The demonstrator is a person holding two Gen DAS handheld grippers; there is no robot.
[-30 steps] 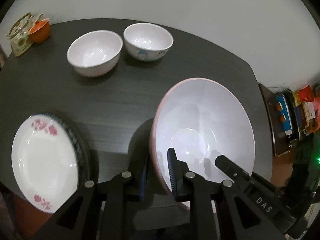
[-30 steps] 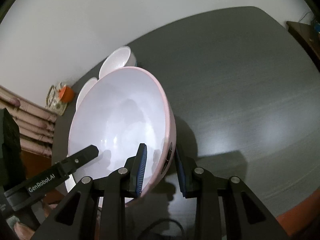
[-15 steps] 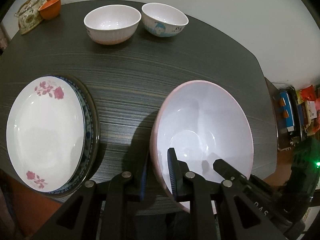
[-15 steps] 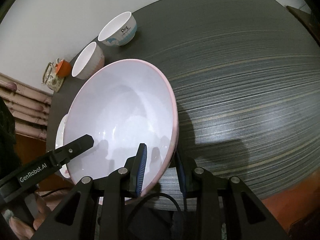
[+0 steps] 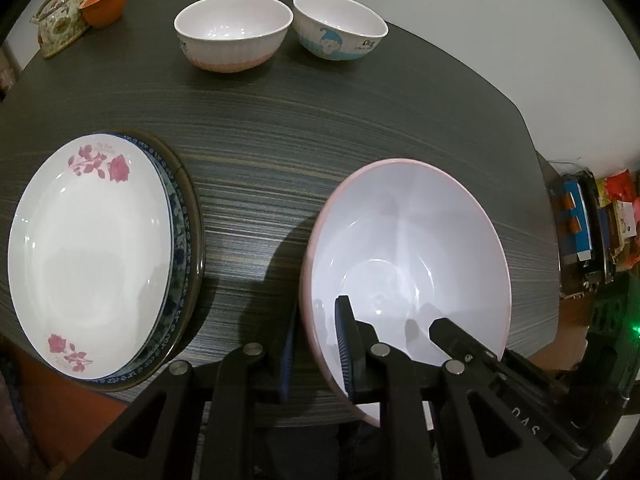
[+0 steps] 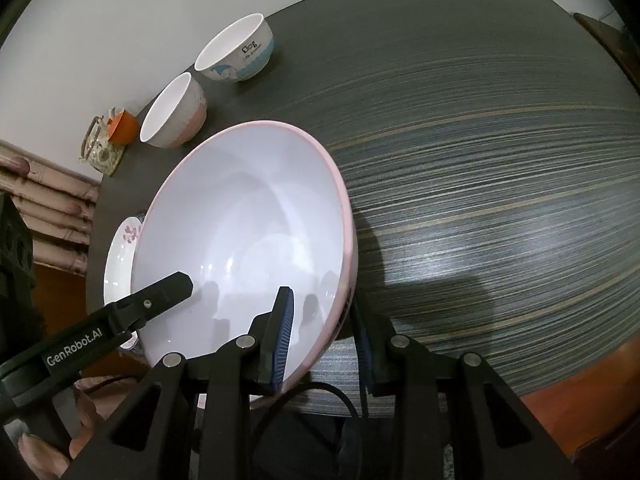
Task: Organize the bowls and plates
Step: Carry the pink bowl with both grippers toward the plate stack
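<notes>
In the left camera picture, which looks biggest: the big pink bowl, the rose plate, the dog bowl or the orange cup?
1. Pink bowl and rose plate: look alike, and both are near the camera, so unsure.
2. Dog bowl, farther back.
3. Orange cup, smallest.

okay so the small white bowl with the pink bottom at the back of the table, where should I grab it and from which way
Grip the pink-bottomed bowl by its rim, one finger inside and one outside, as the left gripper holds the large pink bowl. It stands upright, mouth open. Come from above on the near side; the blue cartoon bowl crowds its right side, seeming to touch it.
</notes>
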